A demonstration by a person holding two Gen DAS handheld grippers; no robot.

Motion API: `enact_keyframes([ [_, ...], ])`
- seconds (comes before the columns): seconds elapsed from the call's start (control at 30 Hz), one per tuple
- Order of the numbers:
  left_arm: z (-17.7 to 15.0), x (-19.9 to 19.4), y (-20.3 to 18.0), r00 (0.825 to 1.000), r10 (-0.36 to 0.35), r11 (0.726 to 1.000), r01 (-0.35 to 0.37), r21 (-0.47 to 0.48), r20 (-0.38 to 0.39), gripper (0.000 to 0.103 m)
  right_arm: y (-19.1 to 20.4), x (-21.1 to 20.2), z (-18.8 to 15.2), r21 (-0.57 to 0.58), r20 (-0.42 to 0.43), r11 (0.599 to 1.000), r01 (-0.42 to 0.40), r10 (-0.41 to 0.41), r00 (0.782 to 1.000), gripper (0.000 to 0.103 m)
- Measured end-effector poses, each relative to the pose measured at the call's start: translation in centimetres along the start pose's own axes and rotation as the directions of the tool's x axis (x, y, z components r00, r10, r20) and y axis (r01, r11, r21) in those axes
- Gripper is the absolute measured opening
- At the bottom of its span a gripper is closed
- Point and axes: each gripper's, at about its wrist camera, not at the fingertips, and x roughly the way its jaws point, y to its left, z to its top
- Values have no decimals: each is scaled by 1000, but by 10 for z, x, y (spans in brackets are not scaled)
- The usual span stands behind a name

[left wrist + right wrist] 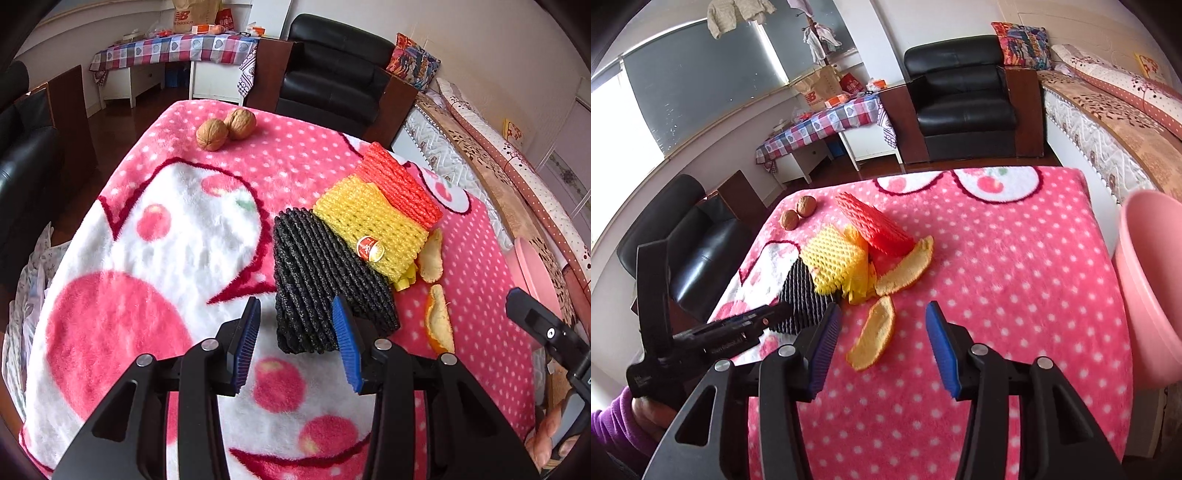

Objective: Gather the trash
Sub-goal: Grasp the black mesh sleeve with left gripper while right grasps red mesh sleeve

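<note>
Paper bag (192, 14): red "NB" logo above "new balance", on the checked-cloth side table.
Yellow foam net's sticker (370, 249): red and gold, characters unreadable.
Left tool body (727, 349): white lettering, illegible.

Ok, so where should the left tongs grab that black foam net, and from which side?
Take the black foam net at its near end, which already sits between the open left tongs. Come down from above and close across its narrow width. It lies flat and soft on the blanket, while its far end is tucked under the yellow foam net.
</note>
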Motion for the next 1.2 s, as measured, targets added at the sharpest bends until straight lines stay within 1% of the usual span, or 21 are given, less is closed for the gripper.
enact_keyframes([
  [0.03, 0, 0, -1, 1000, -7, 1000, 7, 0, 3, 40, 0, 4, 6, 0, -1, 1000, -12, 12, 1000, 48],
  [0.07, 0, 0, -1, 1000, -12, 1000, 12, 5, 8, 26, 0, 8, 11, 0, -2, 1000, -19, 19, 1000, 48],
  [0.1, -1, 1, -2, 1000, -12, 1000, 12, 15, 9, 18, 1, 12, 17, -1, -4, 1000, -26, 26, 1000, 49],
  [0.13, -1, 1, -2, 1000, -10, 1000, 9, 16, 13, 13, 2, 16, 21, -4, -5, 999, -33, 33, 999, 49],
  [0.17, -1, 1, -1, 1000, -11, 1000, 10, 12, 17, 10, 3, 20, 25, -8, -5, 999, -37, 37, 999, 49],
  [0.3, -1, -7, 6, 999, -19, 1000, 19, -8, 28, 9, 13, 37, 42, -41, -10, 998, -48, 48, 999, 49],
  [0.4, -1, -14, 12, 999, -19, 1000, 20, -23, 34, 9, 24, 52, 56, -88, -15, 995, -50, 49, 999, 49],
  [0.5, -1, -21, 16, 999, -16, 999, 17, -33, 47, 9, 31, 72, 63, -128, -49, 991, -38, 32, 998, 49],
  [0.57, 0, -25, 17, 999, -9, 1000, 10, -28, 52, 9, 35, 88, 65, -158, -75, 987, -11, -1, 997, 49],
  [0.6, 0, -27, 18, 999, -4, 1000, 5, -22, 53, 9, 36, 94, 65, -169, -83, 986, 0, -14, 996, 47],
  [0.67, 0, -31, 18, 998, -16, 1000, 18, -18, 61, 9, 35, 102, 63, -183, -100, 983, 22, -41, 994, 26],
  [0.7, 0, -34, 17, 997, -30, 999, 32, -17, 70, 9, 34, 104, 62, -180, -110, 983, 23, -43, 993, 12],
  [0.8, 2, -42, 14, 994, -60, 998, 61, -4, 91, 9, 29, 94, 60, -147, -95, 989, -6, -9, 995, 10],
  [0.97, 5, -52, -1, 988, -98, 995, 95, 32, 121, 9, 18, 44, 56, -60, -34, 997, -51, 49, 998, 10],
  [1.1, 5, -60, -19, 981, -139, 988, 128, 81, 137, 9, 0, 6, 41, 40, -12, 996, -77, 78, 997, 10],
  [1.2, 3, -61, -35, 976, -178, 979, 162, 125, 127, 9, -13, -13, 26, 104, -10, 991, -87, 88, 996, 10],
])
